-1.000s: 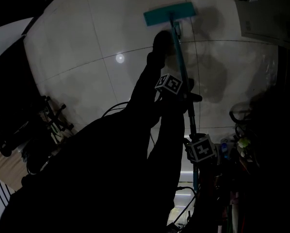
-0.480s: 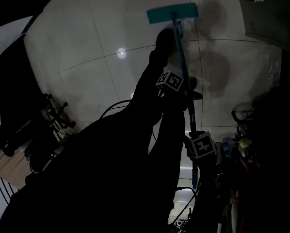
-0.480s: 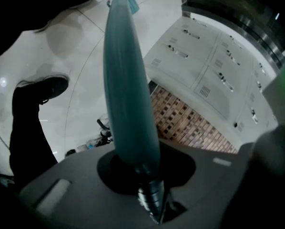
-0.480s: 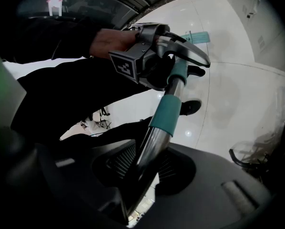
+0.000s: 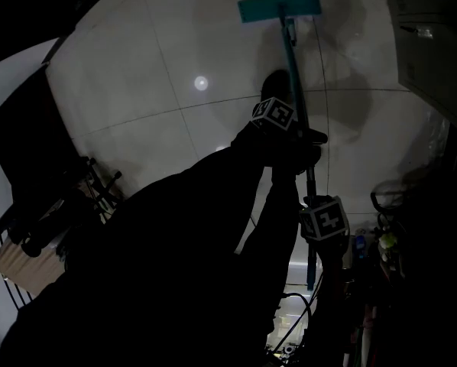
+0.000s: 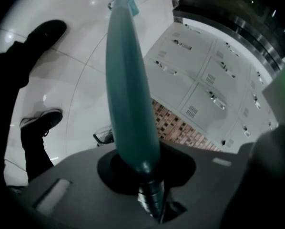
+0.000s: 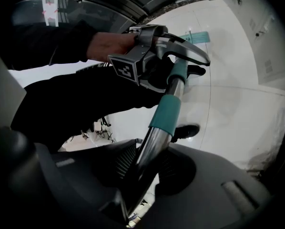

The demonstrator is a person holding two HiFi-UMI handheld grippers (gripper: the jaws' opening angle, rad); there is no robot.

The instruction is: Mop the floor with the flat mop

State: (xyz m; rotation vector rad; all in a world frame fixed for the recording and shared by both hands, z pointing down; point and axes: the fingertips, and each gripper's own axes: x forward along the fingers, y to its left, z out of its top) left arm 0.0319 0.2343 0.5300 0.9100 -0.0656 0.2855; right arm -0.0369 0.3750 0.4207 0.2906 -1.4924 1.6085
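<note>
Chrome tubing at the near end of the mop handle (image 7: 154,137) is sitting clamped between the two dark jaws of the right gripper (image 7: 141,168), which are pressing on it from both sides just below a teal sleeve (image 7: 166,113). Further along the same handle, the left gripper (image 5: 293,132) is gripping the teal length of it, its jaws closing tight where the teal is meeting a ribbed metal joint. A hand (image 7: 109,44) is holding this gripper, and its marker cube (image 5: 274,113) is facing up in the head view. Both grippers are lying one behind the other along the handle, with a stretch of it between them. Beyond them the handle is running out and down to the teal mop head (image 5: 279,7), which is lying flat on the pale tiled floor (image 5: 160,52), crosswise to the handle. A dark shadow (image 5: 351,105) is falling on the tiles beside the handle, and a small round glare (image 5: 201,83) is shining to its left. Two dark shoes (image 6: 43,123) are standing on the tiles in the left gripper view, and pale locker doors (image 6: 195,75) are lining the far wall
</note>
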